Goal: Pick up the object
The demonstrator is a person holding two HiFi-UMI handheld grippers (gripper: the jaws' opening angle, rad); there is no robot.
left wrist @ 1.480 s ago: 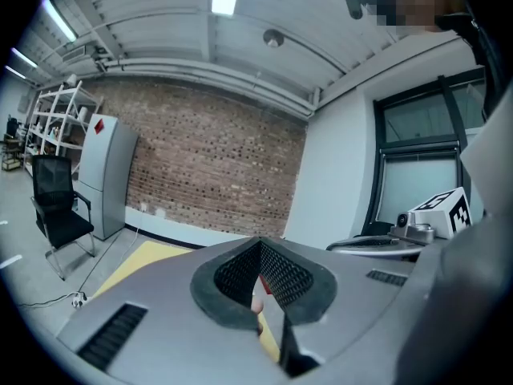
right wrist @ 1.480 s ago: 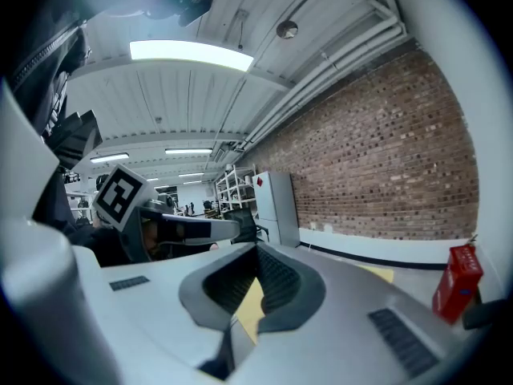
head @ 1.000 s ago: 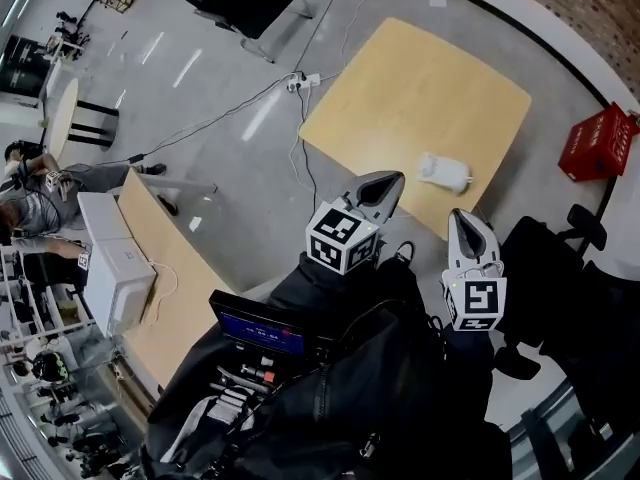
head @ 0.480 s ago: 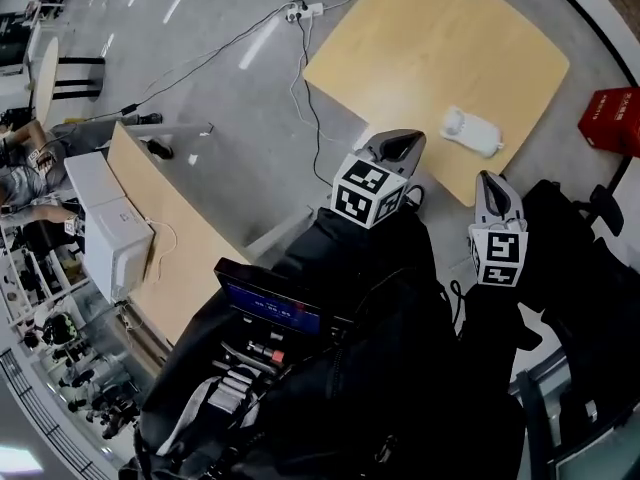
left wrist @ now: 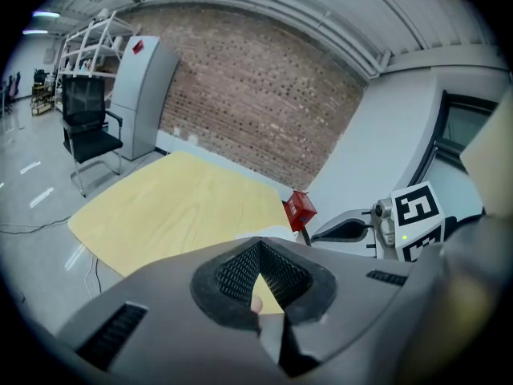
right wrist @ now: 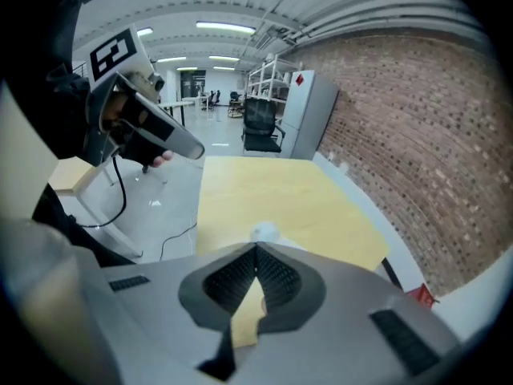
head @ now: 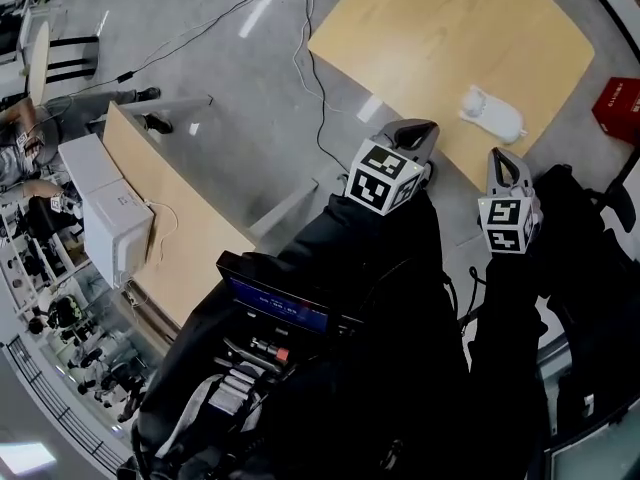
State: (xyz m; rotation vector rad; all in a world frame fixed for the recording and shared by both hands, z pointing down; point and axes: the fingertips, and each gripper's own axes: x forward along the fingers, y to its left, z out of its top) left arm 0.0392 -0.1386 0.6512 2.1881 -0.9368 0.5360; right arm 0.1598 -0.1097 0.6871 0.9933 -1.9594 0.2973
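The object is a small white lump [head: 492, 115] lying near the front edge of the light wooden table [head: 440, 38]. In the right gripper view its top [right wrist: 263, 232] just peeks over the jaws. My left gripper [head: 418, 128] hangs over the floor just short of the table edge, left of the object. My right gripper [head: 503, 155] points at the object from just below it, a short gap away. The jaws of both grippers [left wrist: 258, 243] [right wrist: 256, 247] meet at the tips with nothing between them.
A red crate [head: 617, 108] [left wrist: 299, 209] stands on the floor right of the table. Cables [head: 310, 68] trail across the floor to its left. A second wooden table [head: 170, 218] with a white box [head: 110, 218] is at left, a seated person beyond it.
Both grippers have moved forward to the table's front edge. The white object now lies close ahead of the right gripper's tips, and the whole view has shifted toward the table.
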